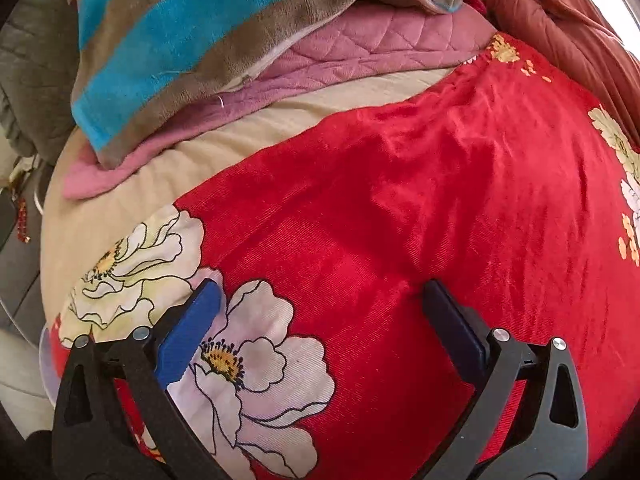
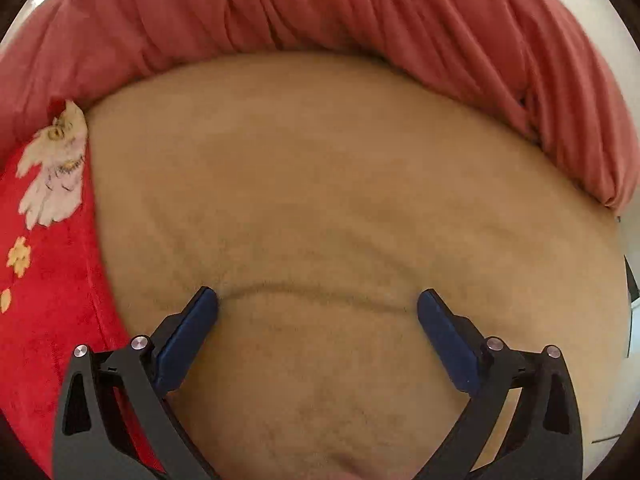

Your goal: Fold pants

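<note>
The red floral pants [image 1: 420, 208] lie spread flat on a beige sheet [image 1: 132, 188] that covers the bed, and I use them as the landmark for the other places. They are made of bright red ribbed fabric printed with large white peonies that have yellow centres, and with small orange blossoms near one edge.

The left tool [image 1: 320, 308] hangs right above the pants with its blue fingers [image 1: 188, 332] spread wide and nothing between them; one big peony is just under the near finger. Whether the tips touch the cloth I cannot say for sure.

Behind the pants, at their far side, a pink quilted blanket [image 1: 360, 48] lies on the sheet, and a pillow with turquoise and brown stripes [image 1: 168, 40] rests on top of it. A rust-coloured bunched fabric [image 1: 560, 32] lies along the far right edge of the pants.

The right tool [image 2: 318, 306] is to the right of the pants, over the bare sheet, and it is also released, its fingers wide apart and holding nothing. In the right wrist view only a strip of the pants shows at the left border.

No brand, label or writing can be read on any cloth.
</note>
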The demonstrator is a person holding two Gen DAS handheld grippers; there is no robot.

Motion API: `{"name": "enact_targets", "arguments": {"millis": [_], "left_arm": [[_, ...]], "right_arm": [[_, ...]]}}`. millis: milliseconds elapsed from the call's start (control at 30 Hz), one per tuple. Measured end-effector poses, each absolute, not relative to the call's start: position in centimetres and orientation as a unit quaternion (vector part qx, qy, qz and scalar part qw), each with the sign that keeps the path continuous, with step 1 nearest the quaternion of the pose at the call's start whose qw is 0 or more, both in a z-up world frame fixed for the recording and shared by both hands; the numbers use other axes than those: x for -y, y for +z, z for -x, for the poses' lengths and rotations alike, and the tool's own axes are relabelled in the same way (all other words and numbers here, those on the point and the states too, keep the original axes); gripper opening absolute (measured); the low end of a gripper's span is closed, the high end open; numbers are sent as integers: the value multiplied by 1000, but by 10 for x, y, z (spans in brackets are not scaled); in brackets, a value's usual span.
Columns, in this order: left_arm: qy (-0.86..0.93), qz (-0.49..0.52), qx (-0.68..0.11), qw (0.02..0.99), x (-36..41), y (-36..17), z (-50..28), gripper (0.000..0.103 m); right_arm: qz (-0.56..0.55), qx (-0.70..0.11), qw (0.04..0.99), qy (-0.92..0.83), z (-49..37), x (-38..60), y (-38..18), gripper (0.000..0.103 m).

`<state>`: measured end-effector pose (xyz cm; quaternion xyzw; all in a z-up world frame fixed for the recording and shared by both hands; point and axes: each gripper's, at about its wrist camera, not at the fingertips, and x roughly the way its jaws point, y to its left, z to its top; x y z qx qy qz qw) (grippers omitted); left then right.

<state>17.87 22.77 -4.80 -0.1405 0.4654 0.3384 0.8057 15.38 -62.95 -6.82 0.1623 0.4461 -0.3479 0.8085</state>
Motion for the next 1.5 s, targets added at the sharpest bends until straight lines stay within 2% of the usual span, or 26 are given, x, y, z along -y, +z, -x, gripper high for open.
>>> {"name": "enact_targets", "arguments": {"millis": [1500], "left_arm": [[337, 145, -465, 806, -228, -47, -175, 95]], "right_arm": [[-166, -444, 810, -347, -145, 631, -61, 99]]}}
